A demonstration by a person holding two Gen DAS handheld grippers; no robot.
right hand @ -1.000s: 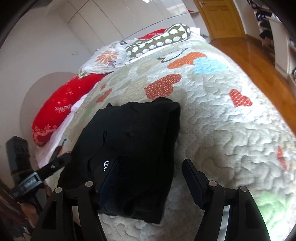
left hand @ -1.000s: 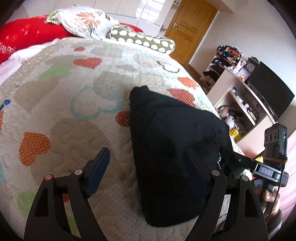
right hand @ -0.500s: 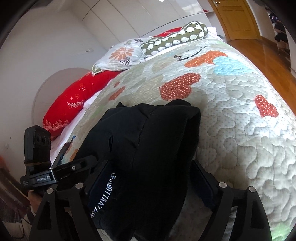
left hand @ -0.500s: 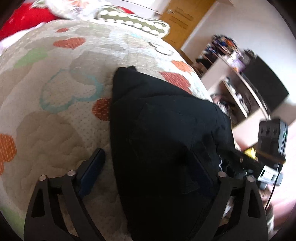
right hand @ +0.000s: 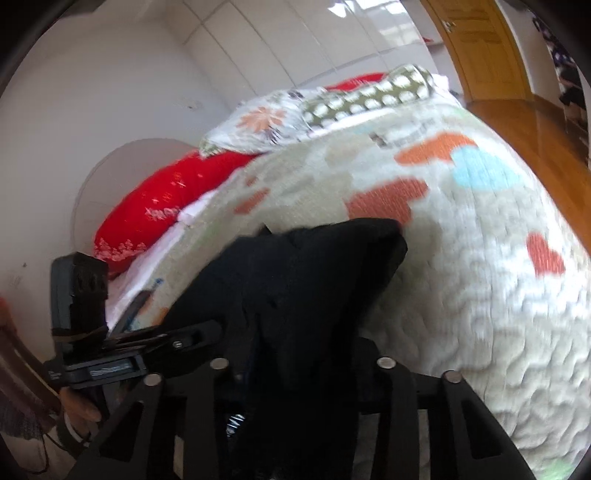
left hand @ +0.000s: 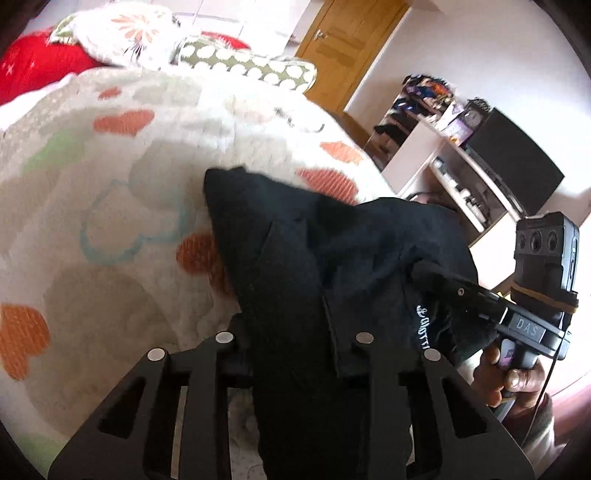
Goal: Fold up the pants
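The black pants (left hand: 317, 258) lie folded on the heart-patterned quilt (left hand: 110, 206), their near edge lifted. My left gripper (left hand: 291, 354) is shut on the near left edge of the pants, the fabric bunched between its jaws. My right gripper (right hand: 299, 373) is shut on the near right edge of the pants (right hand: 314, 280). Each gripper shows in the other's view, the right one (left hand: 480, 306) at right with white lettering on the cloth beside it, the left one (right hand: 155, 347) at left. The fingertips are hidden in the cloth.
Pillows lie at the head of the bed: a red one (right hand: 166, 206), a floral one (left hand: 122, 33) and a green dotted one (left hand: 251, 66). A shelf unit with a black TV (left hand: 513, 162) stands to the right. A wooden door (left hand: 351, 44) is behind.
Both grippers moved in onto the near edge of the pants and closed on it. The near edge has lifted off the quilt.
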